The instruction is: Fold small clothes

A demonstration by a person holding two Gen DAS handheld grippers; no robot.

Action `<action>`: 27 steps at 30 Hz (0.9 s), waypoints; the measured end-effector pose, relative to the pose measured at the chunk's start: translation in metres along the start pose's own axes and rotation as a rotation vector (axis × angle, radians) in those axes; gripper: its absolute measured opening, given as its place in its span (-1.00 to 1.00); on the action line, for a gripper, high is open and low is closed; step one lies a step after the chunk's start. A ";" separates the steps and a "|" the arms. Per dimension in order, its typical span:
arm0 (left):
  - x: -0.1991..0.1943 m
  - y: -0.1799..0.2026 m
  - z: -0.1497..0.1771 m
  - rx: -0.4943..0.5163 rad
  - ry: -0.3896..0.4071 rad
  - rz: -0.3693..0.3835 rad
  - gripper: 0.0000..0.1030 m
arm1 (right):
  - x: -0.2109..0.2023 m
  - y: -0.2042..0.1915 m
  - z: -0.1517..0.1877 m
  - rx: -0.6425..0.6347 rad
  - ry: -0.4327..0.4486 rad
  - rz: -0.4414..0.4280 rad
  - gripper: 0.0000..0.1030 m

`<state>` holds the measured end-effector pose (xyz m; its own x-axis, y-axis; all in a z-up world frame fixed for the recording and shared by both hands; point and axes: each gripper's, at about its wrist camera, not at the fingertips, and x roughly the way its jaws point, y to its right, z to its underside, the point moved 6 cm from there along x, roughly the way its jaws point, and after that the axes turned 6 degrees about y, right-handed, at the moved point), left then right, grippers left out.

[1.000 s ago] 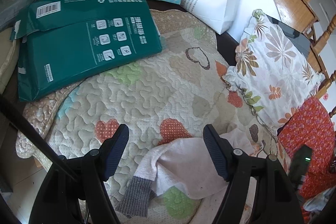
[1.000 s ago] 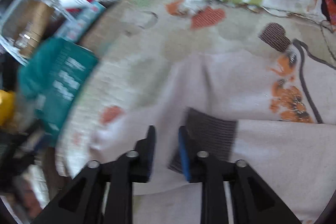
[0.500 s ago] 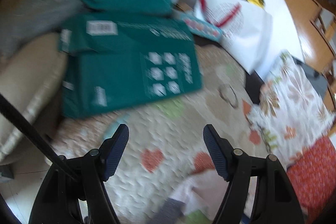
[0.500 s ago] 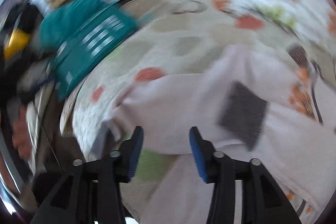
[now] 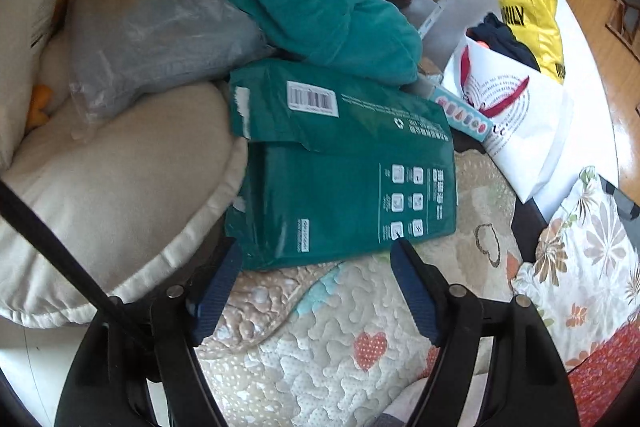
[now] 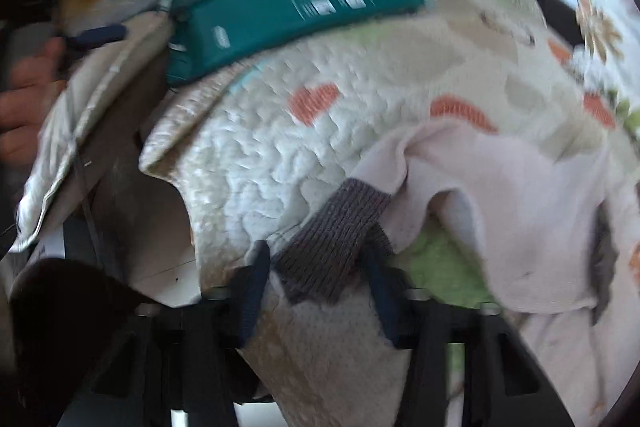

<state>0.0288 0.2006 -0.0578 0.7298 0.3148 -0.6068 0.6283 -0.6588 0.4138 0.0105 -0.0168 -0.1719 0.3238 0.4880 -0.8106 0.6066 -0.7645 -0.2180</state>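
Two grippers in play, and both stand spread with nothing clamped. Closest in, the right gripper (image 6: 316, 267) hovers at the near edge of the quilted mat (image 6: 280, 155), its blue fingers (image 6: 256, 283) straddling the grey ribbed cuff (image 6: 336, 239) of the small pale pink garment (image 6: 500, 203) without pinching it. That garment lies rumpled on the mat's near right part, sleeve reaching toward the edge, body bunched to the right. The picture is blurred, so fine contact at the cuff is hard to judge. Over to the left gripper (image 5: 316, 287), fingers wide apart above the mat's left edge, only a sliver of the garment showing at the very bottom of its view. Just beyond its fingertips, the dark green package (image 5: 344, 179) lies across the mat's far left corner, overlapping a cream cushion (image 5: 112, 195). Behind that sits a teal plush bundle (image 5: 328, 11), and farther right a white bag (image 5: 516, 123) and a floral pillow (image 5: 588, 255).
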 end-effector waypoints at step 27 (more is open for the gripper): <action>-0.022 0.189 0.152 0.495 -0.185 0.246 0.51 | -0.272 0.367 0.153 0.535 0.067 0.694 -0.78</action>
<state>0.0903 -0.0346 -0.0695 0.7512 0.0174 -0.6599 0.2133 -0.9524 0.2177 0.0333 -0.4947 -0.1145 0.5457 -0.1496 -0.8245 -0.1592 -0.9845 0.0734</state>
